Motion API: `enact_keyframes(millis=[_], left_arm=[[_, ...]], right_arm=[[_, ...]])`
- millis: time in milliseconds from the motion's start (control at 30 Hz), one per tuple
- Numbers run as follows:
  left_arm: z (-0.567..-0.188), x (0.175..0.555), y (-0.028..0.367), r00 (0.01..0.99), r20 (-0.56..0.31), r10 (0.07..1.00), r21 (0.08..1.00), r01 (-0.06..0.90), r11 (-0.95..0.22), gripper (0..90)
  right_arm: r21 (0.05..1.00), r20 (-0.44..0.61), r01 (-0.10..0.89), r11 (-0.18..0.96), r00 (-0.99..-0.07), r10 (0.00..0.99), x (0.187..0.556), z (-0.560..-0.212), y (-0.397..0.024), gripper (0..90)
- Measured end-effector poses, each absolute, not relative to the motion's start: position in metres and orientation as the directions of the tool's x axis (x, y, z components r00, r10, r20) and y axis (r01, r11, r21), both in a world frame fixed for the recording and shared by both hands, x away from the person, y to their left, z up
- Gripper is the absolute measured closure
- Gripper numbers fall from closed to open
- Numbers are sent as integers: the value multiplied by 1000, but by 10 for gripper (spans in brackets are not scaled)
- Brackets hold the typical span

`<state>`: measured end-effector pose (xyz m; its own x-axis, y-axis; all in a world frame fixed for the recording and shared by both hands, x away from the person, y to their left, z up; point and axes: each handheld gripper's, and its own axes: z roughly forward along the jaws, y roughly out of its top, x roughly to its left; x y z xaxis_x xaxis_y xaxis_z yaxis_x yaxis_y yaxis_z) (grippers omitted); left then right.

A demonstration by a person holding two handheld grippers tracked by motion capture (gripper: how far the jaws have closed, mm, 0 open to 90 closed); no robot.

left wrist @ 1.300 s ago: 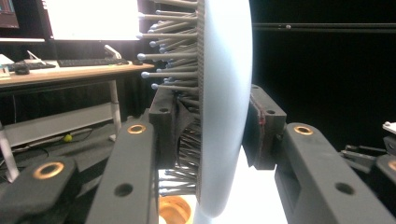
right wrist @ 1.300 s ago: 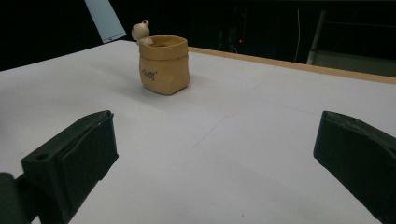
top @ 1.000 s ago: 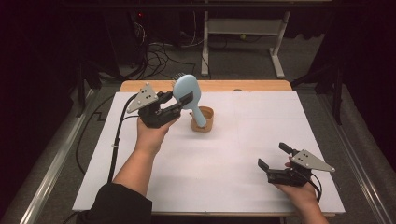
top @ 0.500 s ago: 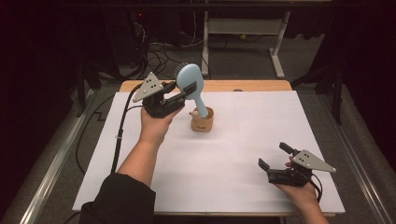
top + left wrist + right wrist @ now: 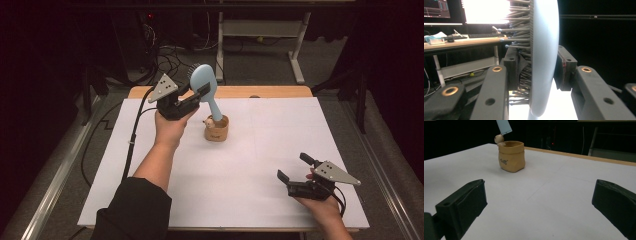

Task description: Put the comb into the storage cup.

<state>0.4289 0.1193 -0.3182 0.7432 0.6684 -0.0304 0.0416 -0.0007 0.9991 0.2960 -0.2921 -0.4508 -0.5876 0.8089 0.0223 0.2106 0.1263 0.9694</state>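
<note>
Fingers of the left gripper (image 5: 199,93) clamp the blue hairbrush (image 5: 205,86), whose handle enters the tan pot (image 5: 216,129). Right gripper (image 5: 296,168) fingers stand apart, resting low over the white table (image 5: 280,130).

**Hidden, Cropped and Unreadable Areas**

In the left gripper view, the hairbrush (image 5: 544,57) head between the left tongs (image 5: 536,72) is cut off by the top and bottom edges; its handle is out of frame. In the right gripper view, the top edge crops the handle above the pouch (image 5: 511,156), well ahead of the right tongs (image 5: 539,202). The pouch print is too small to read. The handle's lower end is hidden inside the pouch.
</note>
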Motion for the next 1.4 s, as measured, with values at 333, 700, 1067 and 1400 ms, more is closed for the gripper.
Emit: enact_keyframes(millis=[333, 700, 1067, 1400], left_arm=[[-326, 439, 115, 732, -40, 680, 998, 58, -3, 624], [-336, 444, 106, 731, -42, 682, 997, 75, -18, 624], [-343, 447, 101, 728, -32, 684, 996, 82, -41, 622], [-351, 451, 99, 724, -37, 689, 994, 97, -48, 622]], right_arm=[[969, 25, 213, 125, -588, 808, 296, -451, -292, 3], [969, 24, 212, 127, -592, 806, 296, -452, -291, 3], [969, 26, 213, 125, -591, 806, 296, -452, -292, 2], [970, 26, 209, 125, -599, 801, 296, -453, -291, 2]])
